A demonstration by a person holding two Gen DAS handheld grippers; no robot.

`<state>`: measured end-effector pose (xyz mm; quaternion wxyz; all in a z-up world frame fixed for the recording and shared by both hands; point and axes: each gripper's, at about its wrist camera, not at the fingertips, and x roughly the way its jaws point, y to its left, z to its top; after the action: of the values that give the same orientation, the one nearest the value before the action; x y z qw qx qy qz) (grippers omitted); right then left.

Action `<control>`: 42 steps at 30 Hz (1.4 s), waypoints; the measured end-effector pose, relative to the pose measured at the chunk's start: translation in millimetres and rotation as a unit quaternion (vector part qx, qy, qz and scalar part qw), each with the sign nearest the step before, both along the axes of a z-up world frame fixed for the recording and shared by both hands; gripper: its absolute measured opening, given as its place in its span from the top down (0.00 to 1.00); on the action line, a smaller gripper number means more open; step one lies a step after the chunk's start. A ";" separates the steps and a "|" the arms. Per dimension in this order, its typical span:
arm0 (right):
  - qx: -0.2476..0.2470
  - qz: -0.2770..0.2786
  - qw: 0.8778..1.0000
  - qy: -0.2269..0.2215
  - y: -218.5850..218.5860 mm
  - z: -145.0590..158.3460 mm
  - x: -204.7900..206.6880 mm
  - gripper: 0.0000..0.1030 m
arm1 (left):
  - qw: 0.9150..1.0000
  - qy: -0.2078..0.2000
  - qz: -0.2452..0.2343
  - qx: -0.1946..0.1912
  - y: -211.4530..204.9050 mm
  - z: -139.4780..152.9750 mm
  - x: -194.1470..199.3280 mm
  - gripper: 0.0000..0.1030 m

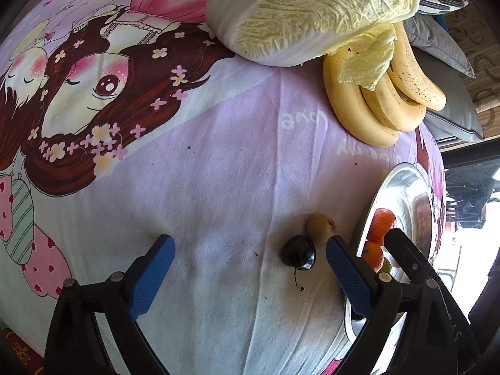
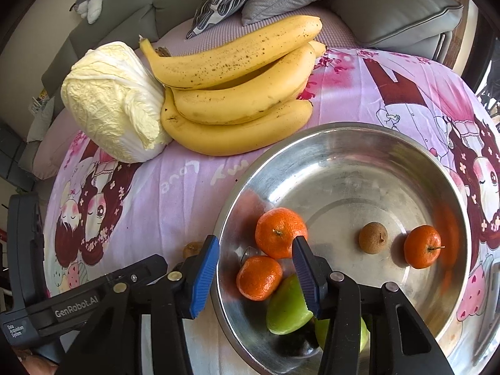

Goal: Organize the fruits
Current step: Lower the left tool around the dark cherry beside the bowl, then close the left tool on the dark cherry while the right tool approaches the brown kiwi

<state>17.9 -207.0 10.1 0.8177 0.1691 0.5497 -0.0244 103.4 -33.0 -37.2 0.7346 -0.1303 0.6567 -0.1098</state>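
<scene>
My left gripper (image 1: 250,268) is open over the printed cloth (image 1: 218,187), pointing steeply down. A dark cherry (image 1: 298,254) with its stem lies on the cloth close to the right pad (image 1: 347,278). A small brown fruit (image 1: 320,229) touches the cherry on its far side. Beside them stands the steel bowl (image 2: 343,143). My right gripper (image 2: 256,276) straddles the bowl's near-left rim, one pad outside and one inside. Its pads stand apart over a tangerine (image 2: 259,278) without pressing on it. The bowl also holds two more tangerines (image 2: 279,231) (image 2: 422,247), a brown longan (image 2: 372,237) and green fruit (image 2: 289,306).
A bunch of bananas (image 2: 237,100) and a napa cabbage (image 2: 112,103) lie on the far part of the table, touching each other. A grey sofa with cushions (image 2: 390,9) runs behind. The table's edge drops off just right of the bowl (image 1: 397,187).
</scene>
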 end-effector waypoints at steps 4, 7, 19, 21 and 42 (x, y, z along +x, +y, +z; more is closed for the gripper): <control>0.000 -0.004 1.000 0.001 -1.9 1.0 -1.1 0.50 | 1.000 -0.003 -0.018 0.002 -11.8 2.4 -5.0 0.24; 0.000 -0.005 1.000 0.001 -3.0 1.8 -2.1 0.50 | 0.999 -0.006 -0.032 -0.003 -26.4 0.9 -6.0 0.36; 0.001 -0.007 1.000 0.004 -2.3 1.4 -2.7 0.50 | 0.997 0.000 -0.076 -0.010 -71.6 -1.9 -15.0 0.69; 0.001 -0.006 1.000 0.005 -1.7 1.1 -2.7 0.50 | 0.997 -0.001 -0.079 -0.002 -76.7 -4.7 -15.6 0.72; 0.027 0.070 0.996 -0.037 31.2 13.4 1.8 0.58 | 0.999 -0.015 0.036 -0.026 -3.6 -1.1 -11.0 0.73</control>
<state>19.8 -175.8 23.5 0.8322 0.1531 0.5301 0.0545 92.4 -36.6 -38.3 0.7442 -0.1713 0.6376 -0.1017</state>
